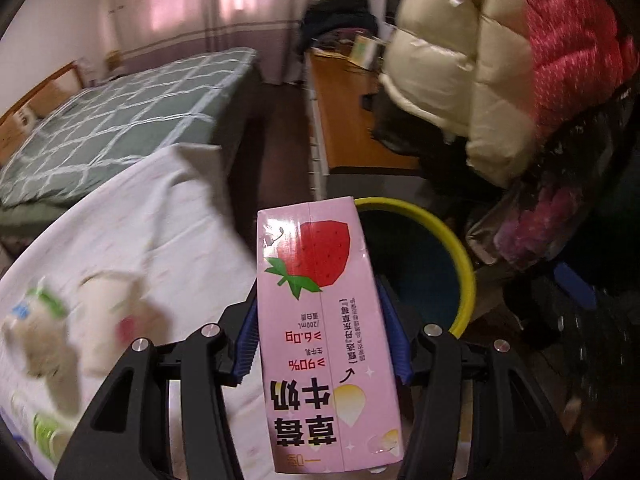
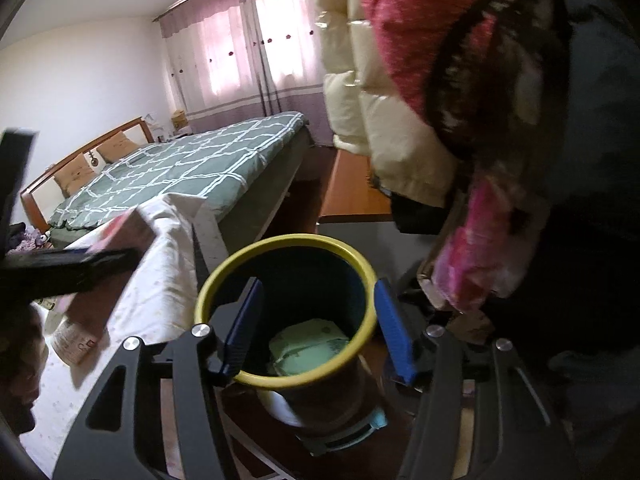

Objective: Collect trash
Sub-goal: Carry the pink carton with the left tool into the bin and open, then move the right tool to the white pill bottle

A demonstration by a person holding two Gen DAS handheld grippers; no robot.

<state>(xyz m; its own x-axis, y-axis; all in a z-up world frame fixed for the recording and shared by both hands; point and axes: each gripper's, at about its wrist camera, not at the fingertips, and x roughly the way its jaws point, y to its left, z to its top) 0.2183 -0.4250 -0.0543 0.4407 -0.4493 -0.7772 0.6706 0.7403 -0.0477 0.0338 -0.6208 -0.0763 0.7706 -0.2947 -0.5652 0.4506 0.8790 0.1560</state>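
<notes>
Bedroom backdrop with a green-checked bed (image 1: 120, 120), where a pink strawberry milk carton (image 1: 326, 320) is pinched tight in the left gripper (image 1: 322, 344) just short of the yellow-rimmed bin (image 2: 288, 304), over which the right gripper (image 2: 318, 328) is spread empty, so carrying over the rim and letting go is probably called for next.

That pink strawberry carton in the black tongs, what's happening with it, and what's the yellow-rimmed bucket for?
A person is clearing trash in a bedroom with a pair of tongs in each hand. The left tongs are shut on the pink strawberry milk carton, held near the yellow-rimmed bin. The right tongs are open and empty above the bin, where a pale green package already lies. More litter, too blurred to name, sits on the white cloth.
</notes>
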